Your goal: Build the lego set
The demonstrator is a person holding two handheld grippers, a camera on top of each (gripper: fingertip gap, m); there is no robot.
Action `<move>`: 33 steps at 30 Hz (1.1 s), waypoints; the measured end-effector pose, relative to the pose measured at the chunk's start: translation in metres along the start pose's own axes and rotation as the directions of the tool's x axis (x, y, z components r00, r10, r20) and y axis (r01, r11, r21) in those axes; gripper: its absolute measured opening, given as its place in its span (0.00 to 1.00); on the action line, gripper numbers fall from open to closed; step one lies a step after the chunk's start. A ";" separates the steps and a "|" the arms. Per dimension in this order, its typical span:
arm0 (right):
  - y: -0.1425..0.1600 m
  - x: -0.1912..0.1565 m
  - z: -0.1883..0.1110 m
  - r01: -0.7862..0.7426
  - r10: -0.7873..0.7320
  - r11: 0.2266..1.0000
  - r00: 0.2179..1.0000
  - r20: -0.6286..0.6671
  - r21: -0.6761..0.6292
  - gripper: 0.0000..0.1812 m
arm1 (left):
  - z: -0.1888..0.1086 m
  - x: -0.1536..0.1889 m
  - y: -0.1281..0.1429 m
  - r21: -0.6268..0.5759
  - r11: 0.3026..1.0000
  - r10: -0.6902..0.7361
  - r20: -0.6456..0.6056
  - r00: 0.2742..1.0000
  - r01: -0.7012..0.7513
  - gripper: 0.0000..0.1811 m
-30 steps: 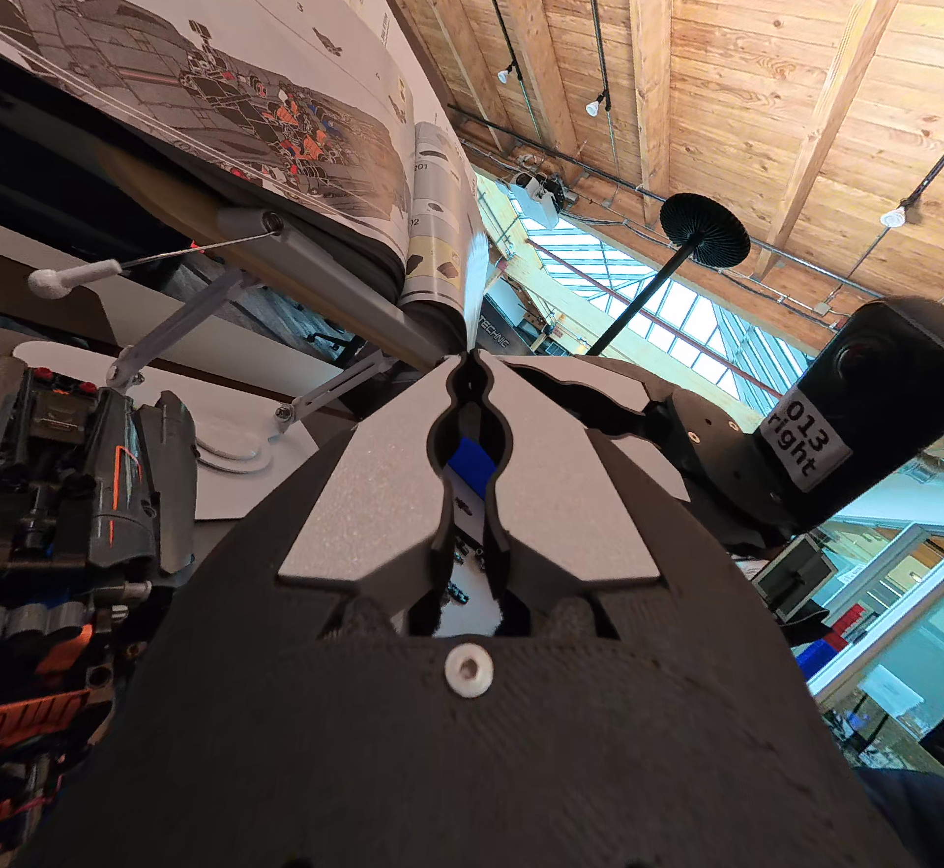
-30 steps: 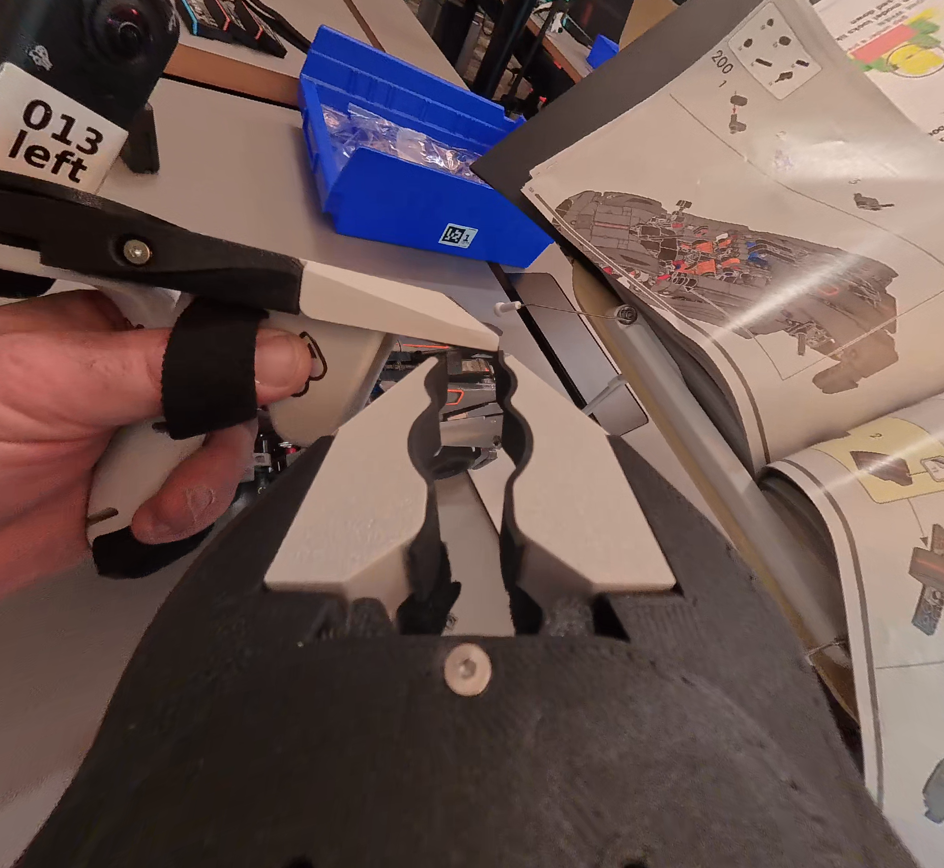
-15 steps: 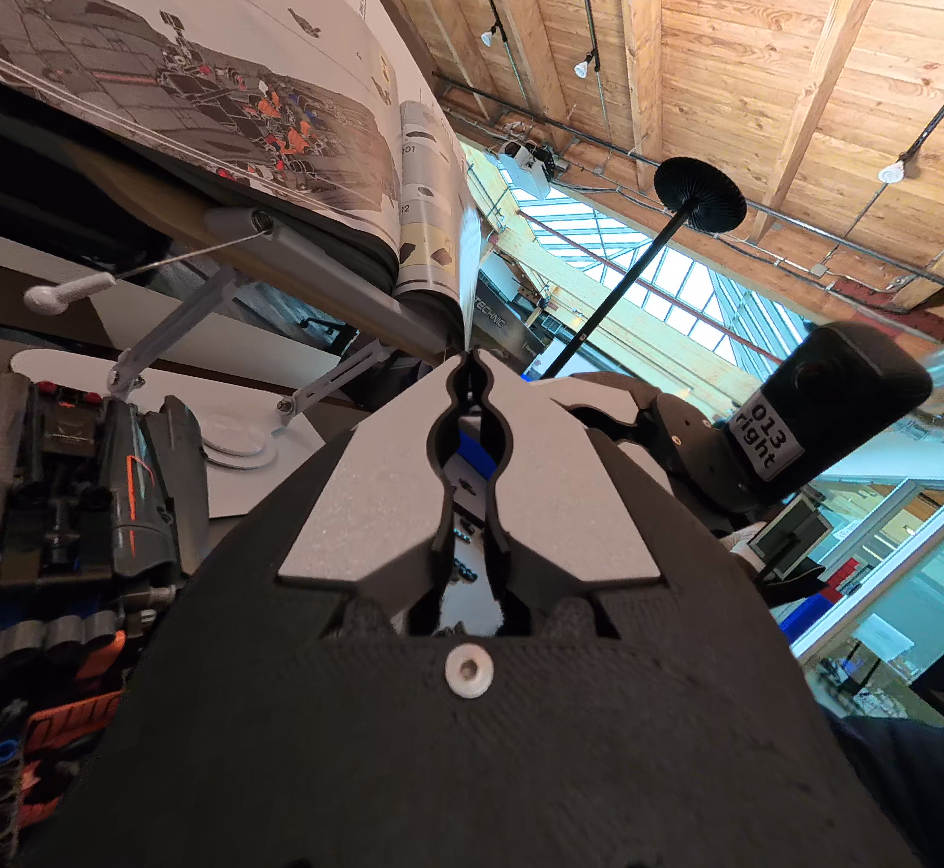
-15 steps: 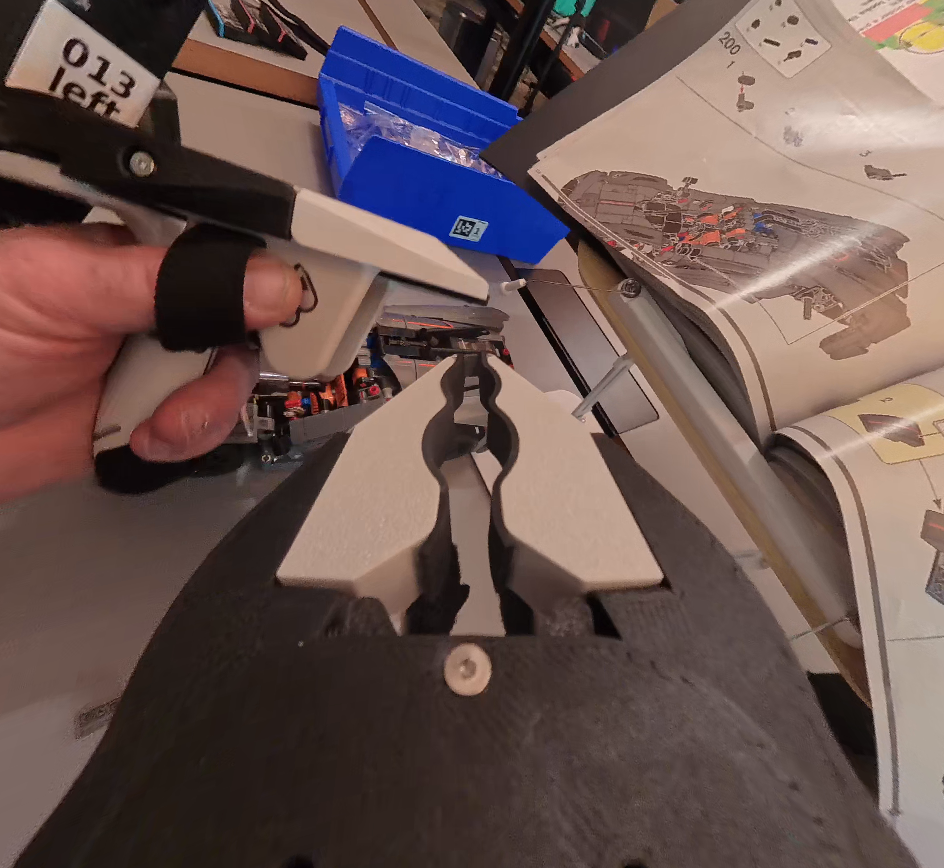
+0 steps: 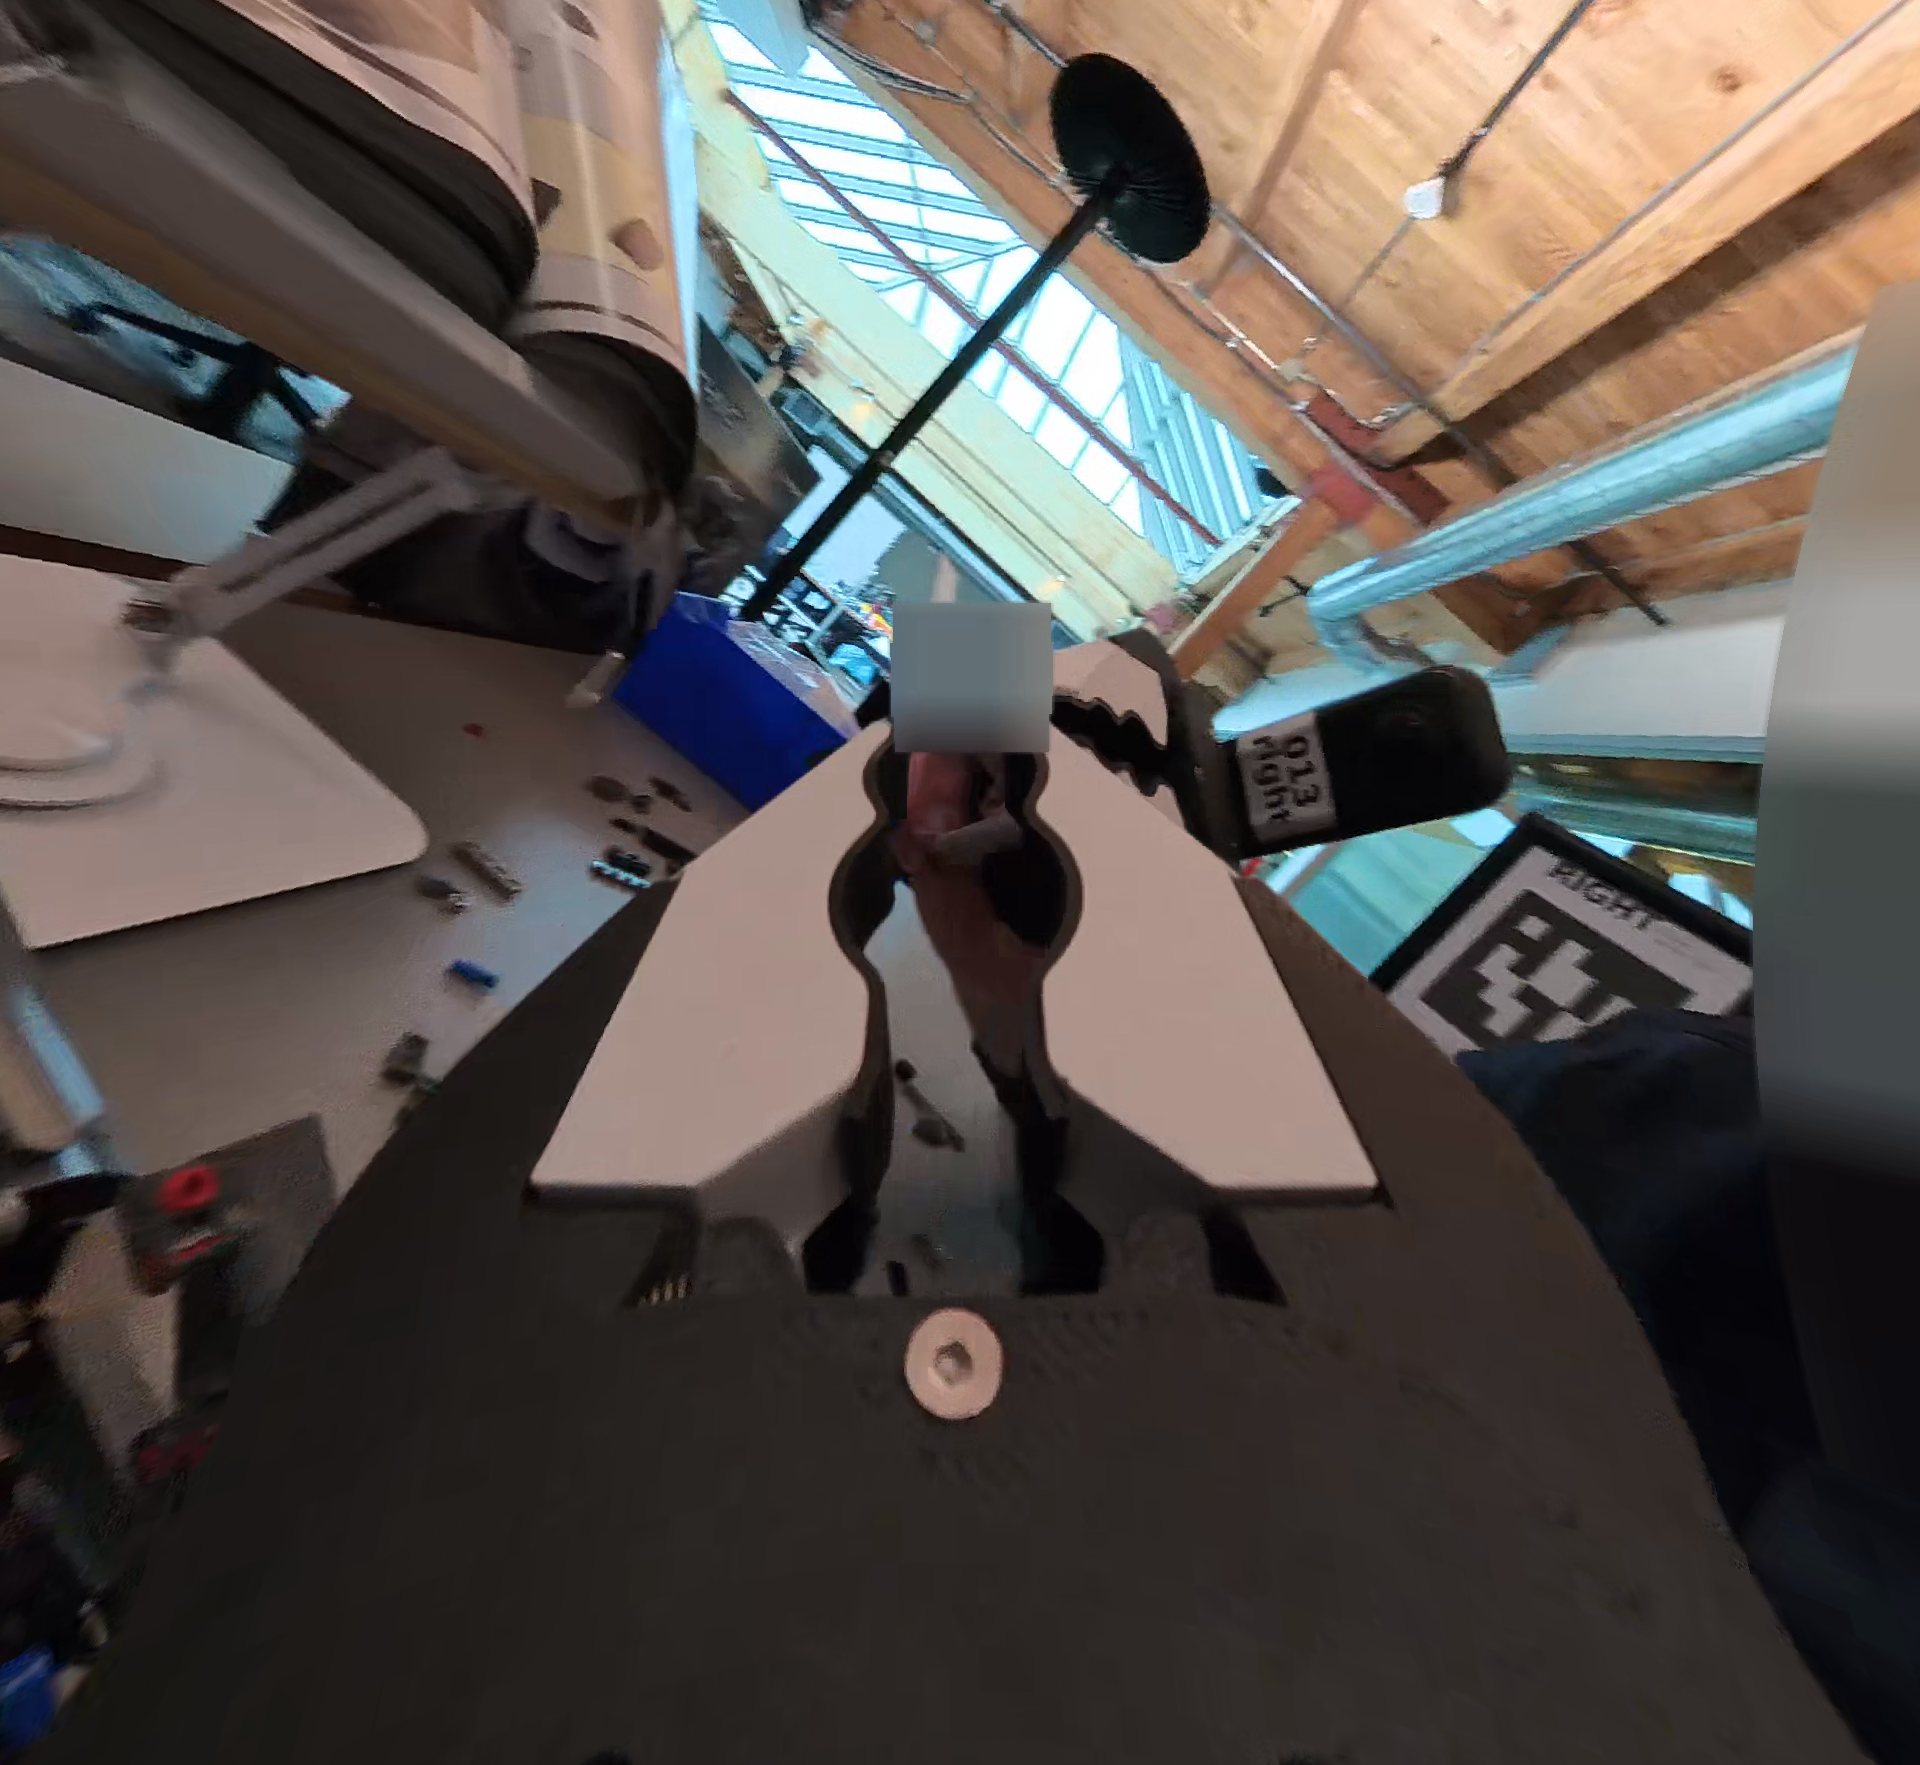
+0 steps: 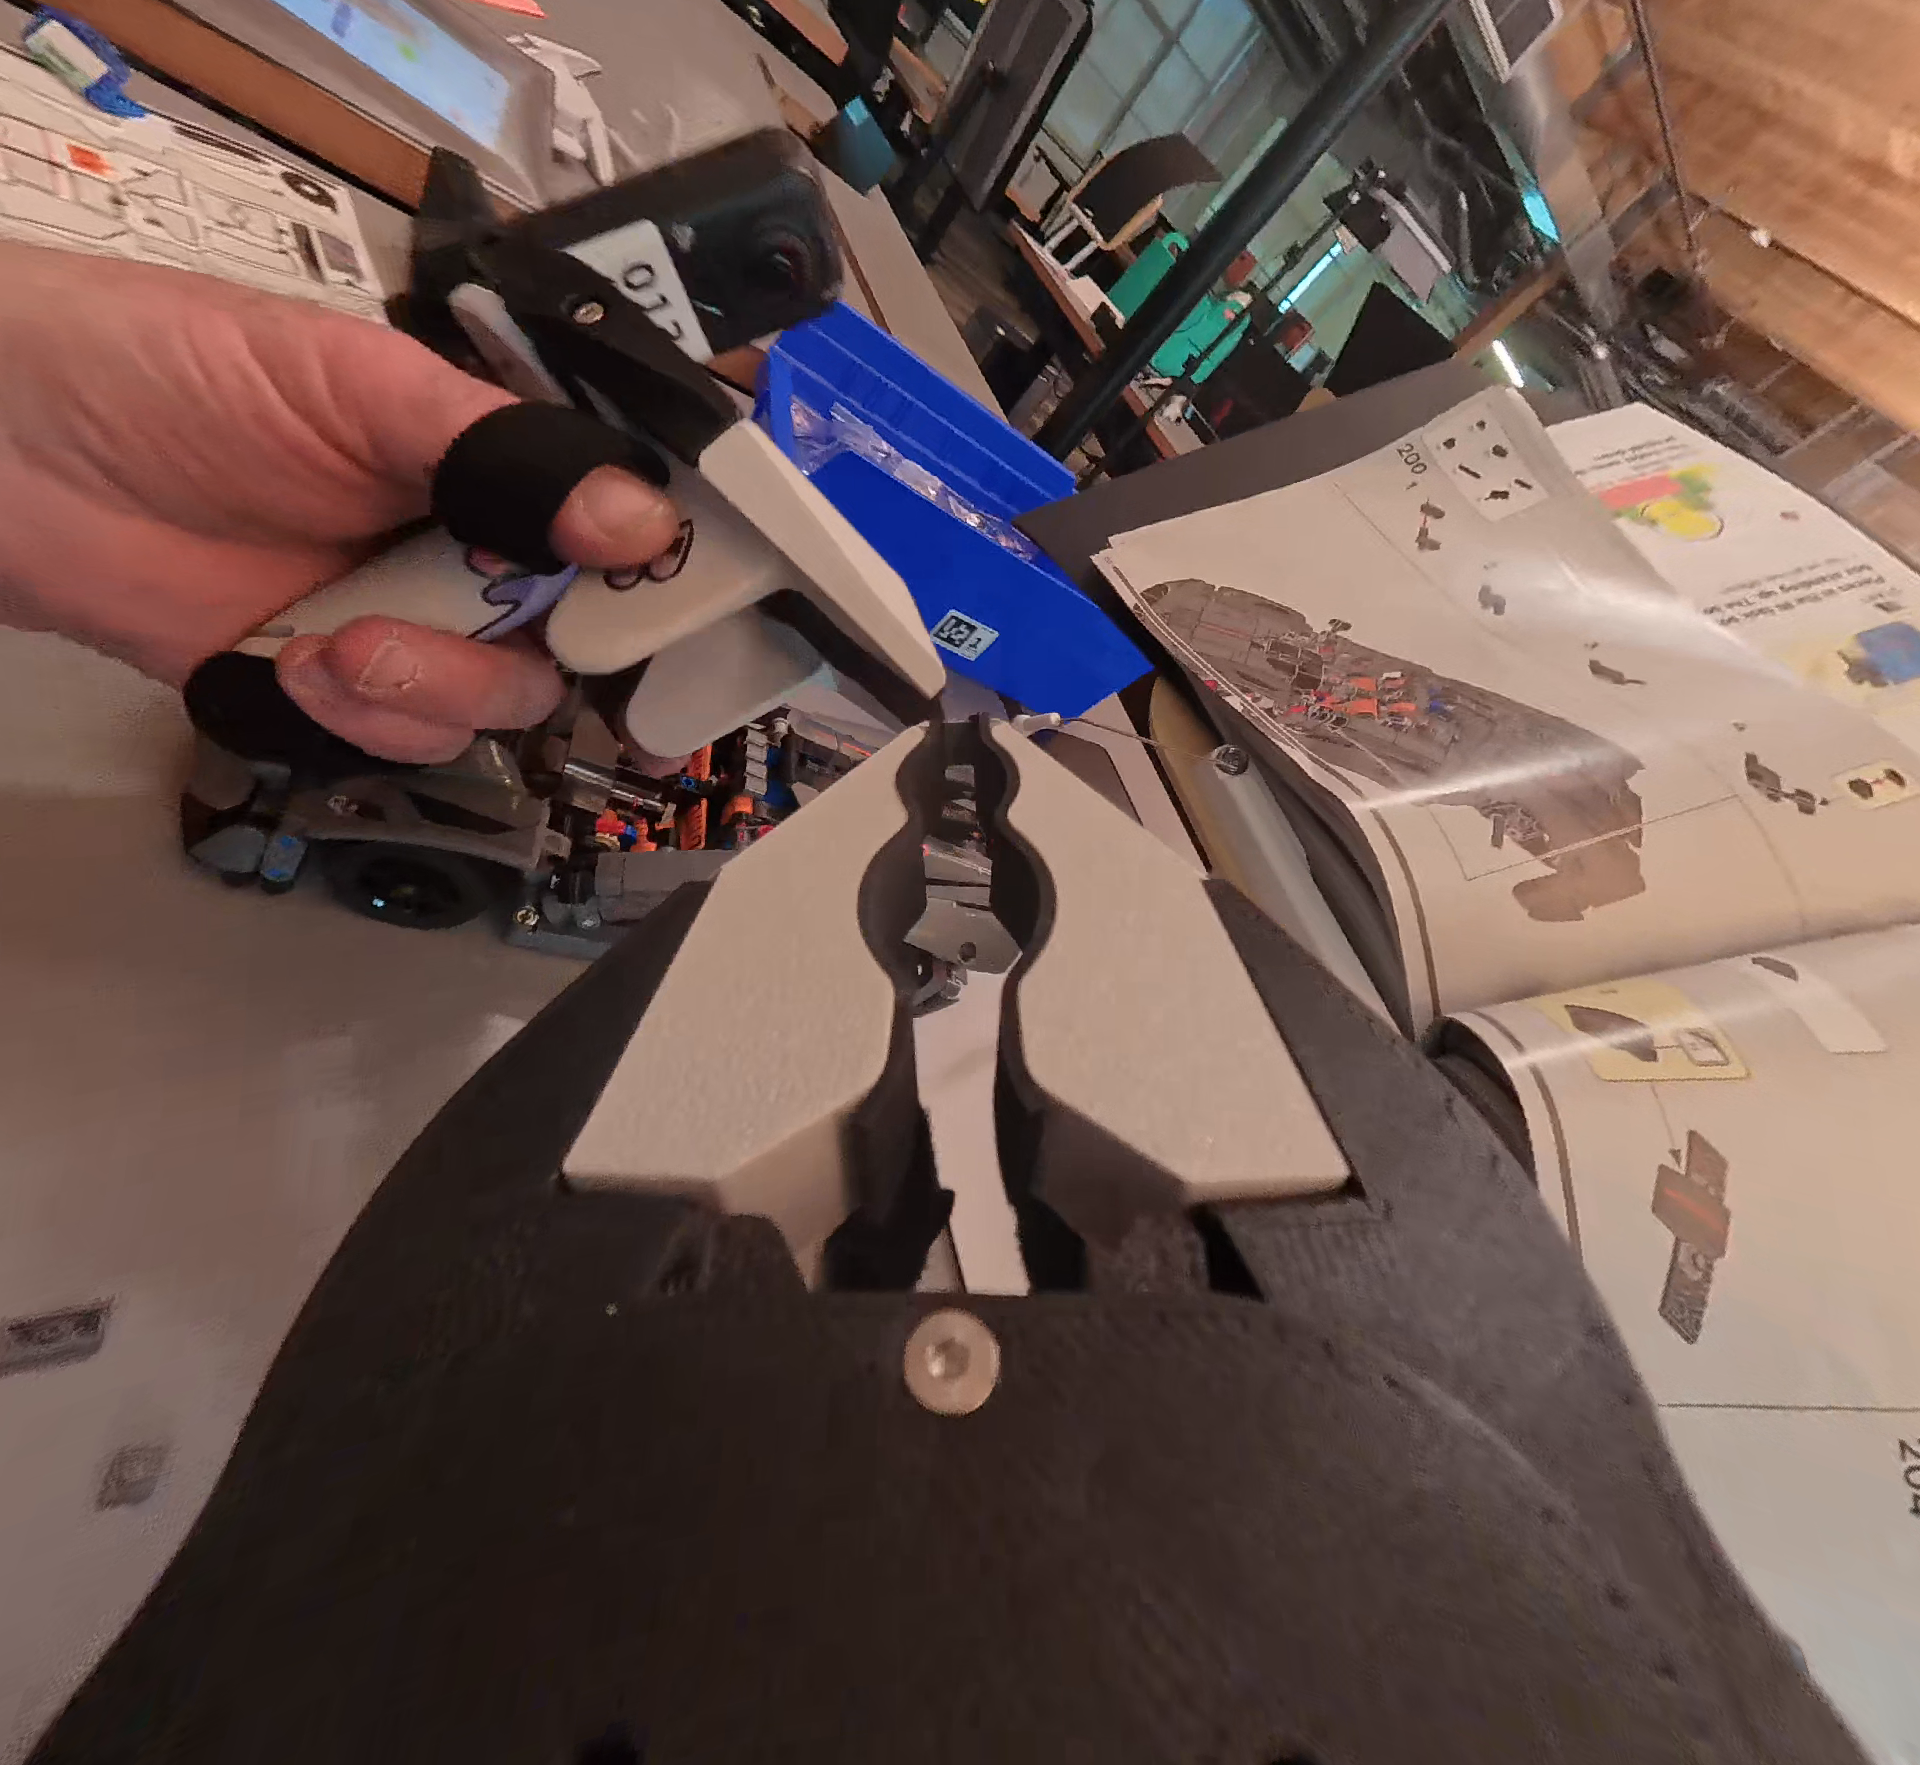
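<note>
The lego car (image 6: 416, 822) rests on the grey table (image 6: 156, 1040), to the left of and beyond the right gripper (image 6: 961, 728), with its long axis lying roughly left to right across the right wrist view and a black wheel turned to the camera. The left gripper (image 5: 961, 780) is held just above the car's right half and is judged the nearer of the two. Its jaws are parted with nothing between them, while the right gripper's jaws are drawn together and appear empty. Only the right wrist view shows the whole car, the open instruction book (image 6: 1455, 676) to its right and the blue bin (image 6: 935, 552) beyond. The left wrist view, blurred and tilted upward, catches only a corner of the car at its lower left, but it shows the loose pieces (image 5: 478, 868) scattered on the table.
</note>
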State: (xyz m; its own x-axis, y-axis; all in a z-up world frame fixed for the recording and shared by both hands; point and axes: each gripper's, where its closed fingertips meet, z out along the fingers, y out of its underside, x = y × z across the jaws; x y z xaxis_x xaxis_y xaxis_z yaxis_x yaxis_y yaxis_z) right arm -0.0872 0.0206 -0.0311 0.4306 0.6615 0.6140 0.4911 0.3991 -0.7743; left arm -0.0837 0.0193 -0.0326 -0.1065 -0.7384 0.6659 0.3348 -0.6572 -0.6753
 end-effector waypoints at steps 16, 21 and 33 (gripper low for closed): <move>-0.014 -0.014 -0.016 0.020 -0.031 0.995 0.993 0.112 0.100 0.04 | 0.014 0.033 0.020 -0.093 0.995 -0.066 -0.237 0.969 0.045 0.05; -0.016 -0.011 -0.018 0.004 -0.016 0.994 0.994 0.104 0.111 0.06 | 0.015 0.035 0.019 -0.078 0.997 -0.024 -0.230 0.973 0.006 0.04; -0.021 -0.002 -0.017 0.104 -0.100 0.992 0.993 -0.064 0.064 0.08 | 0.015 0.031 -0.006 0.126 0.989 -0.044 -0.216 0.975 0.073 0.04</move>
State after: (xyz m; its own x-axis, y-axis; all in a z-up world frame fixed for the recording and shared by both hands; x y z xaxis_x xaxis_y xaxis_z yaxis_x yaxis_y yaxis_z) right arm -0.0855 0.0005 -0.0133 0.4267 0.5762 0.6971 0.4836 0.5060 -0.7142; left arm -0.0748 0.0026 -0.0035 -0.3207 -0.7239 0.6109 0.4411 -0.6849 -0.5800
